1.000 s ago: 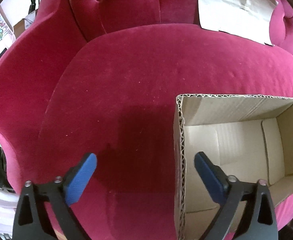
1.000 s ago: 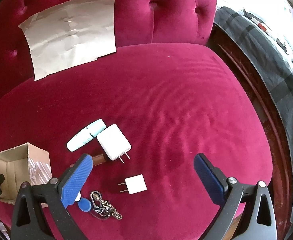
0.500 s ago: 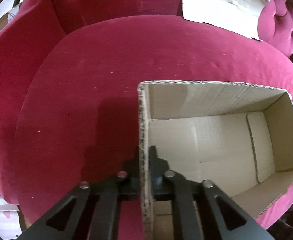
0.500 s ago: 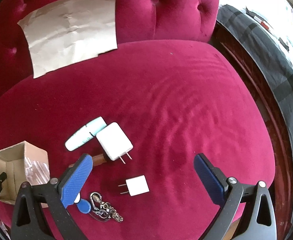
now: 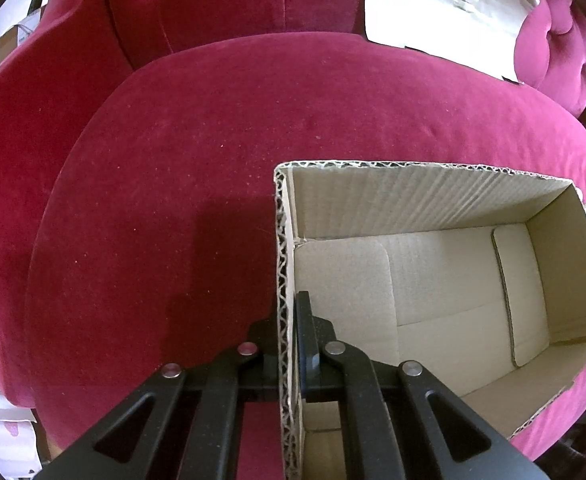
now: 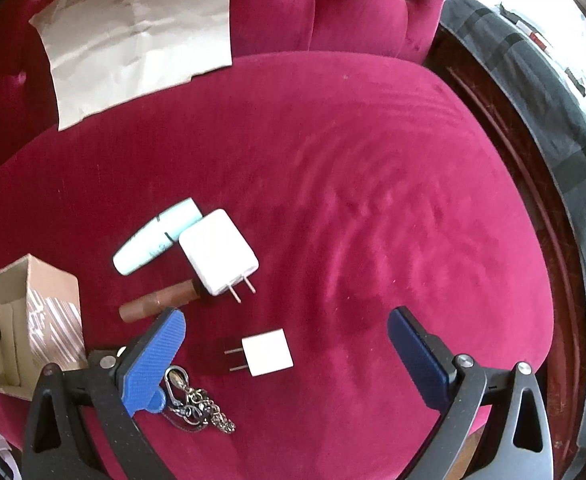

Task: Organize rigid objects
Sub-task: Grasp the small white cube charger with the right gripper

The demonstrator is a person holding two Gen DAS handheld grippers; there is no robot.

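Observation:
My left gripper (image 5: pixel 291 312) is shut on the left wall of an open cardboard box (image 5: pixel 433 208), whose inside shows nothing in it. The box also shows at the left edge of the right wrist view (image 6: pixel 33 312). My right gripper (image 6: pixel 285 336) is open above a small white plug adapter (image 6: pixel 267 352). Near it lie a larger white charger (image 6: pixel 219 252), a pale mint tube (image 6: pixel 157 236), a brown cylinder (image 6: pixel 157 302) and a key ring with a blue tag and chain (image 6: pixel 189 400), partly hidden by my left finger.
Everything lies on a crimson velvet seat cushion (image 6: pixel 353 160) with a tufted back. A flat sheet of cardboard (image 6: pixel 133 36) leans on the backrest. A dark wooden frame and a grey plaid blanket (image 6: pixel 553 120) are at the right.
My left gripper has shut on the box's left wall and has since held it with little movement. My right gripper stayed open and drifted slightly closer over the small adapter.

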